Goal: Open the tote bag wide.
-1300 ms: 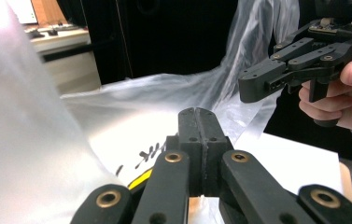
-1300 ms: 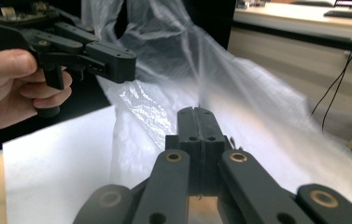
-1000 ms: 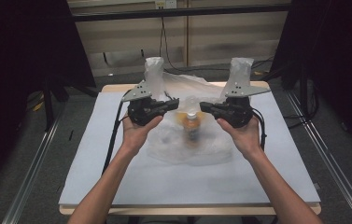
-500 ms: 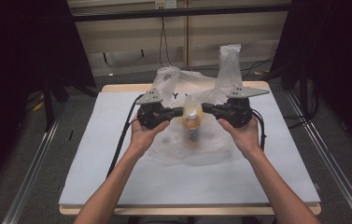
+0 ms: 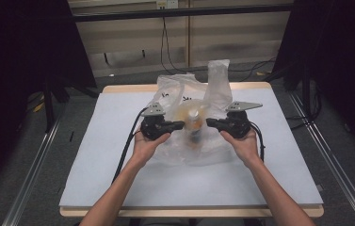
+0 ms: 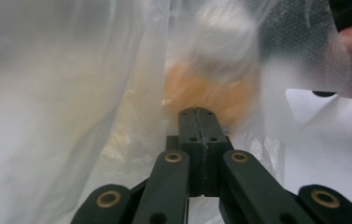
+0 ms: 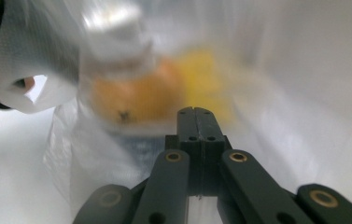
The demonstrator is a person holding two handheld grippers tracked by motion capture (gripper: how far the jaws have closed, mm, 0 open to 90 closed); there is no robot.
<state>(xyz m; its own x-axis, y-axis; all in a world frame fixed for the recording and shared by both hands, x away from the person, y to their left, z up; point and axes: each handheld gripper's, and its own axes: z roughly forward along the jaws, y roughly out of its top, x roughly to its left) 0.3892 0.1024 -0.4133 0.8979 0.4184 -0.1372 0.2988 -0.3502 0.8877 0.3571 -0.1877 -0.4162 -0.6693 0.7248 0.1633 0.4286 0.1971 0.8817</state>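
One clear plastic bag lies on the white table toward its far edge, and inside the bag stands one bottle of orange drink with a pale cap, between the two grippers. The left gripper and the right gripper point at each other from either side of the bottle, each with its jaws pressed together; whether bag film is pinched between them cannot be told. The bottle's label is too blurred to read.
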